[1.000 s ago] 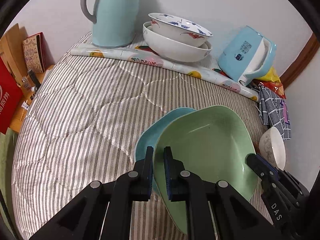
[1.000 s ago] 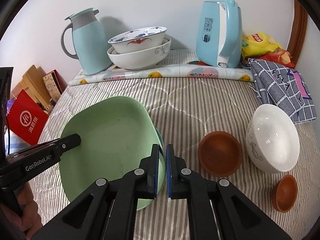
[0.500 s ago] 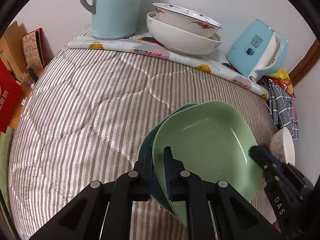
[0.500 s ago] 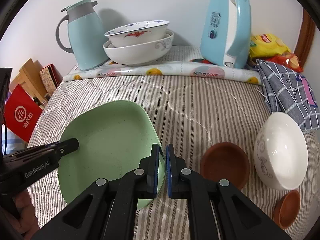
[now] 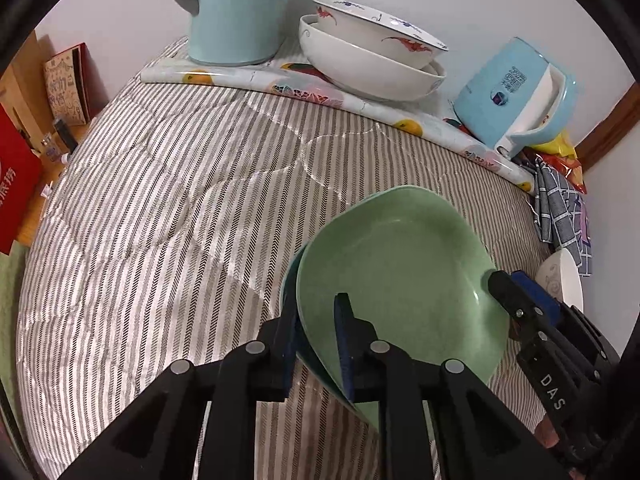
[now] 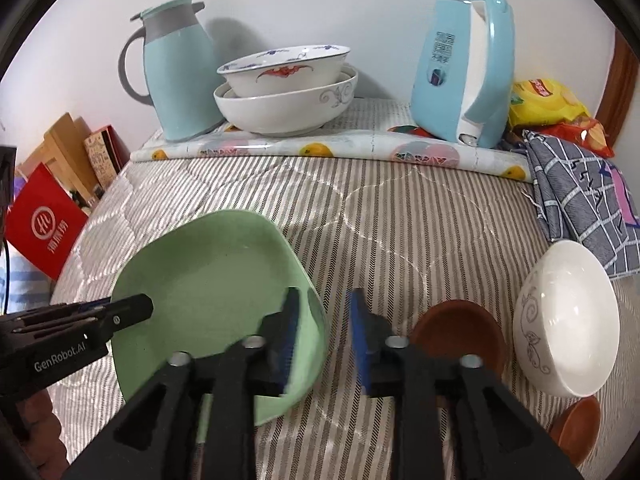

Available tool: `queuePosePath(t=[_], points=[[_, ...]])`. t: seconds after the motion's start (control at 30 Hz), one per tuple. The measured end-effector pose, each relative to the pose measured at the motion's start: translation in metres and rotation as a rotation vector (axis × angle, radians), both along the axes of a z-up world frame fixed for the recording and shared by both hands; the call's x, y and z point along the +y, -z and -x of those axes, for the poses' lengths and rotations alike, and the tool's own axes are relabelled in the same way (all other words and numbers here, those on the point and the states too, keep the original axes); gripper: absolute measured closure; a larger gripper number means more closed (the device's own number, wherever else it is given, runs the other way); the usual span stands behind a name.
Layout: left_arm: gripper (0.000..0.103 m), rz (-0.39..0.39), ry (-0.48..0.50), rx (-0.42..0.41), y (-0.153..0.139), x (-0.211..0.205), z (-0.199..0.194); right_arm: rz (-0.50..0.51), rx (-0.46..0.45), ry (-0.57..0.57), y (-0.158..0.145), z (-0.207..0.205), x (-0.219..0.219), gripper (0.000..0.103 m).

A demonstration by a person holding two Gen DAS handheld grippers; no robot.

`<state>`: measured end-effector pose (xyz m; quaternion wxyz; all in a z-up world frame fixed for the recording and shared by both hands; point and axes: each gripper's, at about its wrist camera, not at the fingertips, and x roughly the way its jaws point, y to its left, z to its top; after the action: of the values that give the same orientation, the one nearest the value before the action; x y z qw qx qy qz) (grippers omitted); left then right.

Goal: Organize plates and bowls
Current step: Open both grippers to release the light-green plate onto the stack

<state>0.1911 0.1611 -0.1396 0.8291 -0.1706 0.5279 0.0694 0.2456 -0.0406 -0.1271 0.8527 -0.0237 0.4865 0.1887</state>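
Straddling opposite rims of the pale green squarish plate [image 6: 208, 280], the left gripper [image 5: 316, 344] and right gripper [image 6: 324, 340] have just been opening, pads parted.

Both grippers point down and have just been opening: the left gripper [image 5: 318, 342] has its fingers a little apart around a rim, and the right gripper [image 6: 324, 336] has its fingers wider, pads off.

Green plate [image 6: 208, 280] on striped quilt [image 6: 400, 220], right gripper [image 6: 324, 336] jaws just opening (astride its rim)
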Motion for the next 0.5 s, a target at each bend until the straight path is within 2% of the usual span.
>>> queuePosePath(t=[0.17,0.43,0.5], points=[[0.072,-0.044,-0.003,-0.013,-0.012,-0.008,0.009,-0.010,-0.019,0.033,-0.011,0.008,-0.014,0.072],[0.071,-0.061,0.005,-0.049,-0.032,-0.020,0.024,-0.022,-0.062,0.072,-0.035,0.029,-0.046,0.072],[0.071,-0.065,0.012,-0.061,-0.037,-0.026,0.027,-0.028,-0.075,0.085,-0.041,0.035,-0.057,0.069]])
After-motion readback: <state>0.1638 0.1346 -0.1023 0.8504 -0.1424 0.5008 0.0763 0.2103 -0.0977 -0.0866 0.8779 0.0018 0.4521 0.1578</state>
